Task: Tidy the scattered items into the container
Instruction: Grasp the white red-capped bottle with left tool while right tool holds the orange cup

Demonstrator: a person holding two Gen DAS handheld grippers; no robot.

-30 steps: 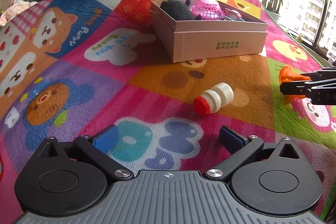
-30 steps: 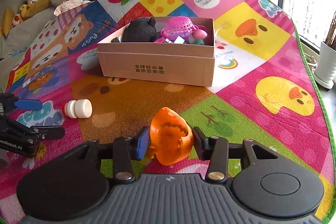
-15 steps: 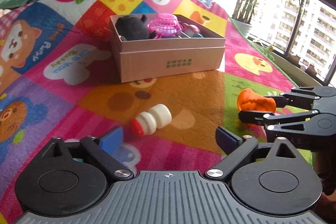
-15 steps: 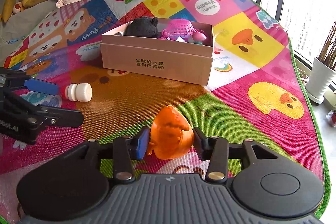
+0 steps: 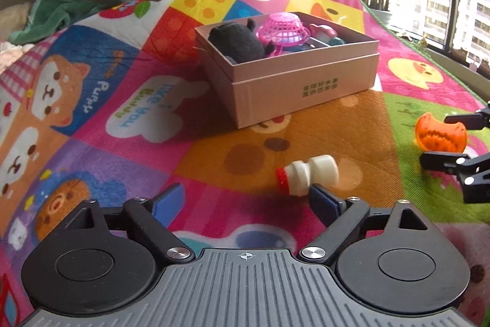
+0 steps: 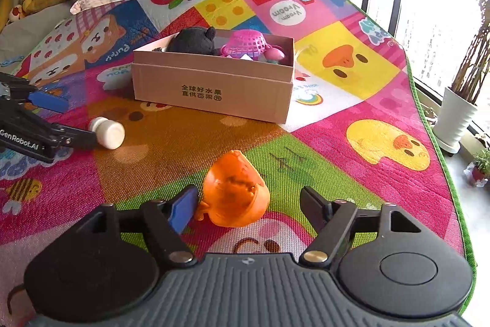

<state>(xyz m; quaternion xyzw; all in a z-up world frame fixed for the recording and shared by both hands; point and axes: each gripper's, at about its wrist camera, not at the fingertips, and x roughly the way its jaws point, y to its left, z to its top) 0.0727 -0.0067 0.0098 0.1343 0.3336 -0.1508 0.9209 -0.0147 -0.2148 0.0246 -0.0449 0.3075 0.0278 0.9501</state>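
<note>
Looking forward along two hand-held grippers over a bright patchwork cartoon play mat (image 6: 352, 72).

Sitting at the mat's middle: a pale pink cardboard box (image 6: 214, 91) with printed characters on its near wall, already holding a dark grey plush toy (image 6: 193, 42), an upturned pink plastic mesh basket (image 6: 245, 43) and smaller pieces too crowded to name.

Lying loose on the mat, well short of the box: a small white plastic bottle with a red cap (image 5: 306, 176), on its side, and an orange moulded plastic toy (image 6: 234, 189), tilted on its edge.

Standing wide, having just been opening: the right gripper (image 6: 249, 204), with the orange toy resting between the jaws, close against the blue left pad, clear of the right one, gripped by neither.

Also standing wide, jaws just spreading again: the left gripper (image 5: 248, 199), empty, with the bottle lying just ahead of the right fingertip rather than centred in the gap.

Likely risks, judging from this layout:
- Nudging the bottle with that right fingertip and sending it rolling away on its round side.
- Closing off-centre on the orange toy and squeezing its sloped shell out sideways.
- Clipping the box's near wall with a low carry.
</note>
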